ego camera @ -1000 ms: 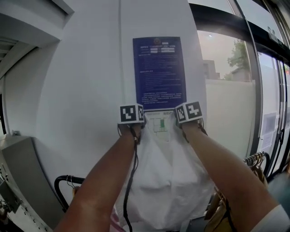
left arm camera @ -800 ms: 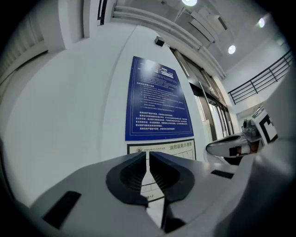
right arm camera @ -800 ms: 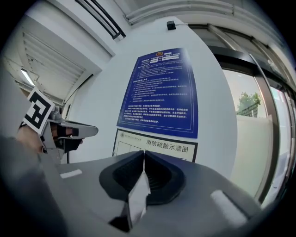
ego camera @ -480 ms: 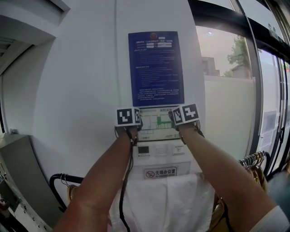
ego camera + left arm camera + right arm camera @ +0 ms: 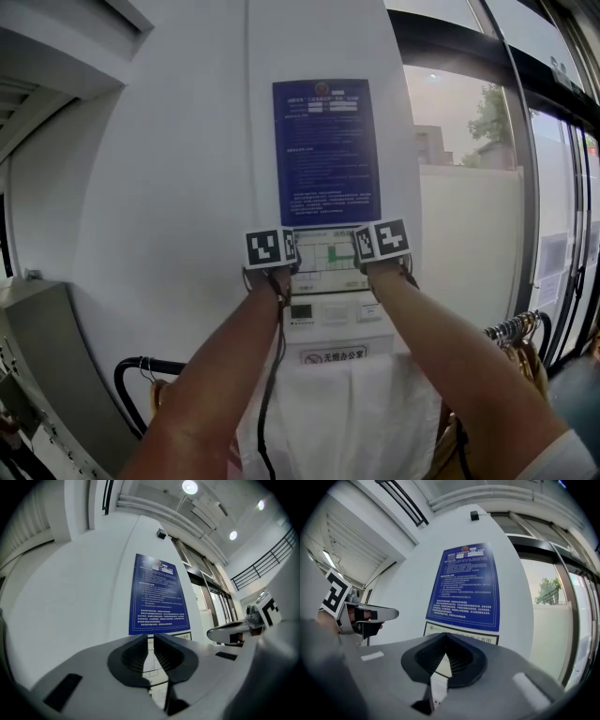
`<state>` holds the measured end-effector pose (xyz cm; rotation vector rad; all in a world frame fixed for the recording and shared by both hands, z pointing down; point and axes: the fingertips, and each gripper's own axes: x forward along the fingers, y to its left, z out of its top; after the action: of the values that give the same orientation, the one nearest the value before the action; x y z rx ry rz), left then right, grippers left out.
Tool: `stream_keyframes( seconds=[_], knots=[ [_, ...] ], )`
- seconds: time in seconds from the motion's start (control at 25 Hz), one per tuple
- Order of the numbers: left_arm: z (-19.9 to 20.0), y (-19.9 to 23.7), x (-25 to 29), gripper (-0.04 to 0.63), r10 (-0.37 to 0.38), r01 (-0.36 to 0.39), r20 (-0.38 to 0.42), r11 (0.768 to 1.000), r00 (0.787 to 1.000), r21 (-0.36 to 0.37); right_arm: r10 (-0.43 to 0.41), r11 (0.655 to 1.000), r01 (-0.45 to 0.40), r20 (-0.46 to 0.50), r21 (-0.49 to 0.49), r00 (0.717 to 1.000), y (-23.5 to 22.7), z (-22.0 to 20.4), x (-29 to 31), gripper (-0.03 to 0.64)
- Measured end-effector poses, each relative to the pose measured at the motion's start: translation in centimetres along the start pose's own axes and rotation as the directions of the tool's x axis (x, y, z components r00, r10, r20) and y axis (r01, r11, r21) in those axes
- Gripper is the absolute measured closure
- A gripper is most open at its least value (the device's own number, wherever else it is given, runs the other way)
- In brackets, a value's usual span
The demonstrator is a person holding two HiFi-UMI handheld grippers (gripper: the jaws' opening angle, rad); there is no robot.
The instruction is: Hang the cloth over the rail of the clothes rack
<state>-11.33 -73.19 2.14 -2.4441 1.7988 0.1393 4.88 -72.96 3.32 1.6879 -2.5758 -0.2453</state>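
The white cloth [image 5: 349, 412] hangs draped over the black rail [image 5: 141, 366] of the clothes rack at the bottom of the head view. Both grippers are raised well above it, side by side in front of the wall. My left gripper [image 5: 274, 251] has a narrow gap between its jaws and is closing; nothing is between them [image 5: 151, 638]. My right gripper [image 5: 381, 242] has its jaw tips together on nothing [image 5: 445, 635]. Neither gripper touches the cloth.
A blue poster [image 5: 326, 152] and a small floor plan sign [image 5: 328, 258] are fixed to the white pillar just ahead of the grippers. Hangers [image 5: 514, 328] crowd the rail at the right. Glass doors [image 5: 553, 187] stand to the right, a grey cabinet [image 5: 37, 356] to the left.
A second ago both grippers held the cloth's top edge up at the wall. They have let go; the cloth has dropped onto the rail, and the grippers stay raised.
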Motion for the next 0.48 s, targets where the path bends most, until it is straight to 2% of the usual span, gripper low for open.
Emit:
stream_keyframes(
  seconds=[0.04, 0.08, 0.2, 0.32, 0.48],
  knots=[
    [0.3, -0.4, -0.8, 0.579, -0.007, 0.007, 0.009, 1.0, 1.0, 0.013, -0.006, 1.0, 0.006, 0.016, -0.014, 1.0, 0.5, 0.5, -0.7, 0.615],
    [0.5, -1.0, -1.5, 0.589, -0.018, 0.017, 0.017, 1.0, 1.0, 0.026, -0.009, 1.0, 0.01, 0.027, -0.022, 1.0, 1.1, 0.8, -1.4, 0.615],
    [1.1, -3.0, -3.8, 0.591, -0.059, 0.057, 0.037, 0.997, 0.998, 0.051, -0.012, 1.0, 0.013, 0.045, -0.012, 0.999, 2.4, 1.2, -3.7, 0.615],
    [1.7, -5.0, -6.9, 0.591, -0.071, 0.067, 0.057, 0.995, 0.996, 0.076, 0.005, 1.0, -0.005, 0.056, -0.001, 0.998, 4.2, 1.0, -6.4, 0.615],
    [1.9, -8.5, -11.8, 0.591, -0.074, 0.068, 0.072, 0.994, 0.995, 0.089, 0.038, 0.998, -0.033, 0.085, -0.059, 0.996, 6.9, 1.3, -11.6, 0.615]
  ],
)
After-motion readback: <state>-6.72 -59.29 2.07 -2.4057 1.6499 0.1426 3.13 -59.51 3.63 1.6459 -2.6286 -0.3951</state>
